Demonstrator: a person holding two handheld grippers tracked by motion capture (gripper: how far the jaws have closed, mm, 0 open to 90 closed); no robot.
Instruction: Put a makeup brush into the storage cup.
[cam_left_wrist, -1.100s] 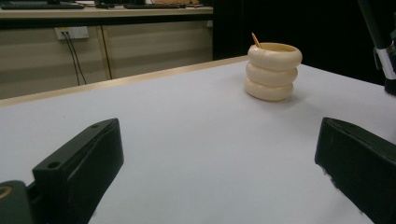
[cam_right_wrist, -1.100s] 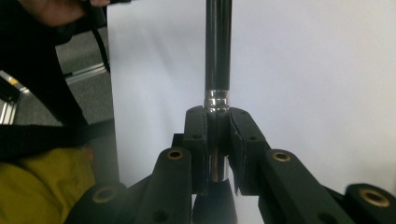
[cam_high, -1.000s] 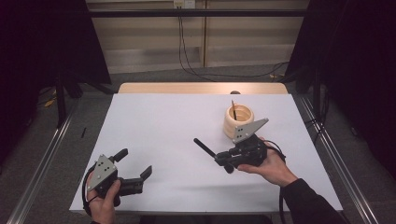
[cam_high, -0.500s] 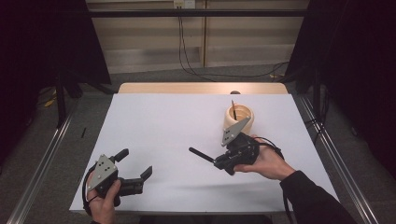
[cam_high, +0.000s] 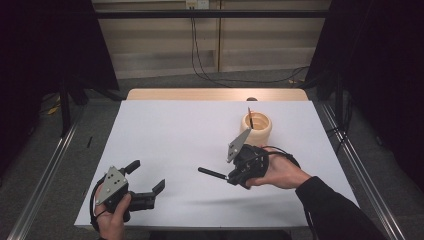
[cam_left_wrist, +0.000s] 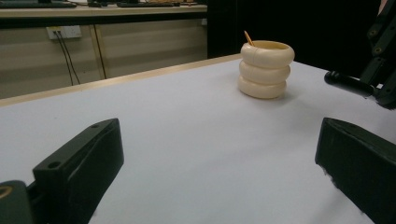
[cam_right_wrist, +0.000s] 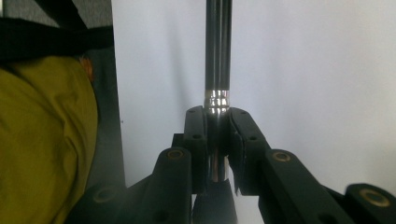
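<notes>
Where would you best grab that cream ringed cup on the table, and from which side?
Probably from the side, across the cream cup: its stacked rings leave grooves where pads could seat. It stands upright on the white table, and a thin stick pokes out of the top, so coming from above looks awkward. The left hand-held gripper is open.

The right gripper holds a dark pen pointing left; the cream holder stands just beyond it, the left gripper open, well apart
</notes>
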